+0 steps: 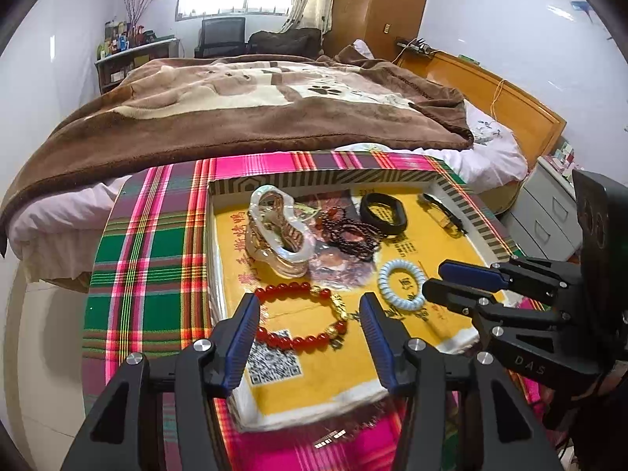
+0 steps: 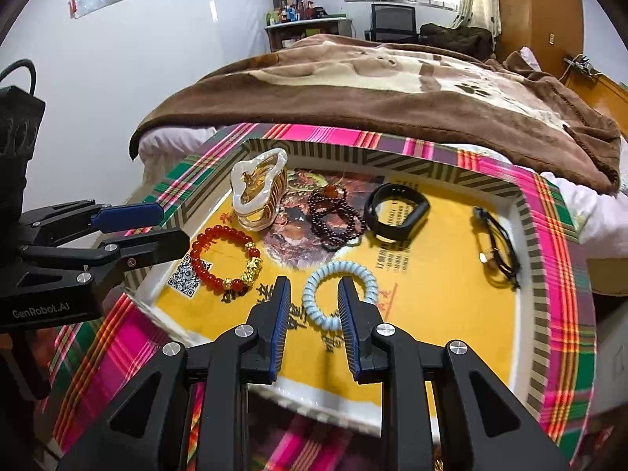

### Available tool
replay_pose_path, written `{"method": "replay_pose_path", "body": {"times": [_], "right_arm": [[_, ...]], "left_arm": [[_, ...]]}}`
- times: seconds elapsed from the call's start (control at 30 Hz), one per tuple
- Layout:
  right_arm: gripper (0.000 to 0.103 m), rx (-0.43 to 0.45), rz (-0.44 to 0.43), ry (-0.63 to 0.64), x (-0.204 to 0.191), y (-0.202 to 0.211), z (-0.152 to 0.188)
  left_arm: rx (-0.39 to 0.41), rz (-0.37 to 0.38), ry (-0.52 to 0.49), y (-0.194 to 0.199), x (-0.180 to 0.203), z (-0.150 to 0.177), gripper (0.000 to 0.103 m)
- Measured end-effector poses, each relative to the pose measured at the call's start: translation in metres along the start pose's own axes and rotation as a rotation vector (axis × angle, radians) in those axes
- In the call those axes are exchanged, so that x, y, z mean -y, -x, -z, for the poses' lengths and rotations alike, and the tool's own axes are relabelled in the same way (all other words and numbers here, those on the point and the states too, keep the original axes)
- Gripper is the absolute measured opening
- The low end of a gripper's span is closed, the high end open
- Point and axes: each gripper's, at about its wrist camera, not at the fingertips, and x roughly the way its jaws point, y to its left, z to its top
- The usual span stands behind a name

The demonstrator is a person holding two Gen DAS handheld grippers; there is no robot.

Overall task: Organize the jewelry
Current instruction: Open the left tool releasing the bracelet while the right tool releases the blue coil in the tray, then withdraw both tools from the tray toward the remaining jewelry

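Jewelry lies loose in the yellow-lined tray (image 2: 526, 212) on the plaid bench, both grippers' jaws open and empty, the right gripper (image 2: 314, 294) over the pale coil band (image 2: 367, 278), which could slip sideways if pinched unevenly.

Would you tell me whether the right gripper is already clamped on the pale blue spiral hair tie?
No, the right gripper is open, its fingers straddling the near rim of the pale blue spiral hair tie without closing on it.
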Motion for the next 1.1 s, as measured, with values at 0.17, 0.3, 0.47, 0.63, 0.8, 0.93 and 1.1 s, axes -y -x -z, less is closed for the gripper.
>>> {"method": "replay_pose_path", "body": {"times": [0.17,0.3,0.47,0.63,0.8,0.93,1.1], "right_arm": [[0.051,0.02,0.008,-0.018,0.005,0.016,0.006],[0.051,0.038,0.023,-0.034,0.008,0.029,0.01],[0.051,0.062,0.036,-0.052,0.012,0.048,0.02],[0.051,0.092,0.038,-0.089,0.018,0.068,0.032],[0.051,0.106,0.065,-0.099,0.024,0.084,0.046],[0.051,0.109,0.083,-0.1,0.027,0.093,0.057],[0.051,0.109,0.092,-0.115,0.037,0.103,0.072]], "left_arm": [[0.011,0.002,-0.003,0.013,0.01,0.006,0.053],[0.022,-0.009,0.009,0.024,0.018,0.013,0.058],[0.043,-0.058,-0.003,0.039,0.035,0.023,0.061],[0.059,-0.084,-0.014,0.05,0.052,0.033,0.061],[0.069,-0.113,-0.06,0.057,0.073,0.042,0.062],[0.076,-0.086,-0.059,0.062,0.082,0.049,0.064],[0.072,-0.068,-0.048,0.063,0.086,0.058,0.065]]}}
